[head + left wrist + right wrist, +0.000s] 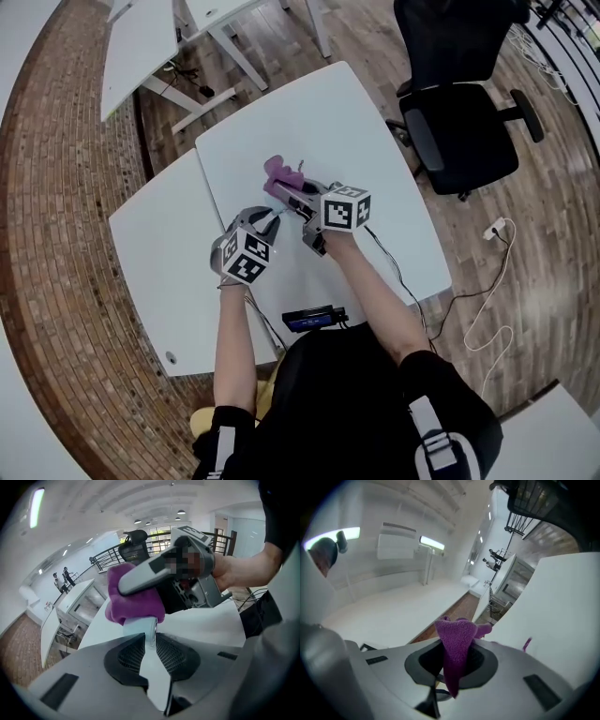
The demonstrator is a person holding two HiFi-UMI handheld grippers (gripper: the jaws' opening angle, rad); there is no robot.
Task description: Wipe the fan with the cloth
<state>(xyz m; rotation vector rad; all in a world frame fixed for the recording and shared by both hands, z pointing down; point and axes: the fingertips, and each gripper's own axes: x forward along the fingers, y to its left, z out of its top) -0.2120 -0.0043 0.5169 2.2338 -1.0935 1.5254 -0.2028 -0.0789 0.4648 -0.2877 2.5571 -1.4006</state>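
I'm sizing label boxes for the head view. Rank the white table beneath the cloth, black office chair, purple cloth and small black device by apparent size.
1. white table
2. black office chair
3. purple cloth and black device together: they look about alike, and the cloth is partly hidden, so I leave them unranked.

Head view overhead, 2 close-ups (sharing cloth (276, 171))

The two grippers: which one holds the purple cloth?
The right gripper: the purple cloth is pinched between its jaws. The left gripper grips the pale blue fan instead.
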